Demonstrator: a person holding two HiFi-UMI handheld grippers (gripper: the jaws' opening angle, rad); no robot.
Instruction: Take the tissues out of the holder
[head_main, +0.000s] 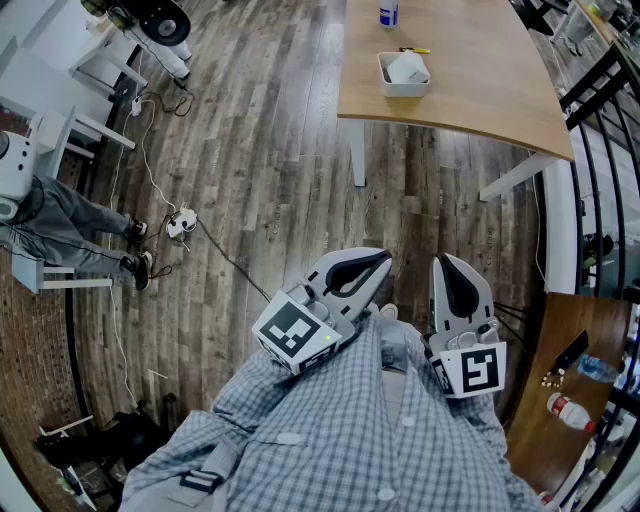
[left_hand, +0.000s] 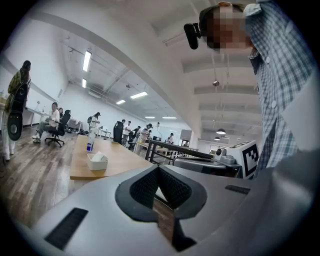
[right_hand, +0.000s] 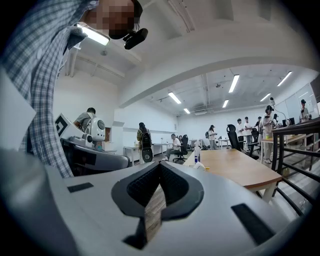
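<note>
A white tissue holder (head_main: 404, 73) with tissues in it stands on the wooden table (head_main: 470, 90), far ahead of me. It also shows small in the left gripper view, the holder (left_hand: 97, 161) sitting near the table's edge. My left gripper (head_main: 376, 262) and right gripper (head_main: 447, 262) are held close to my chest over the floor, well short of the table. In the left gripper view the left gripper (left_hand: 159, 169) has its jaws shut with nothing between them. The right gripper (right_hand: 161, 164) likewise has its tips together and empty.
A blue-capped bottle (head_main: 388, 13) and a yellow pen (head_main: 415, 50) lie beside the holder. A seated person (head_main: 60, 230) and cables (head_main: 180, 222) are on the floor at left. A black railing (head_main: 600, 90) and a side table with bottles (head_main: 575, 400) stand at right.
</note>
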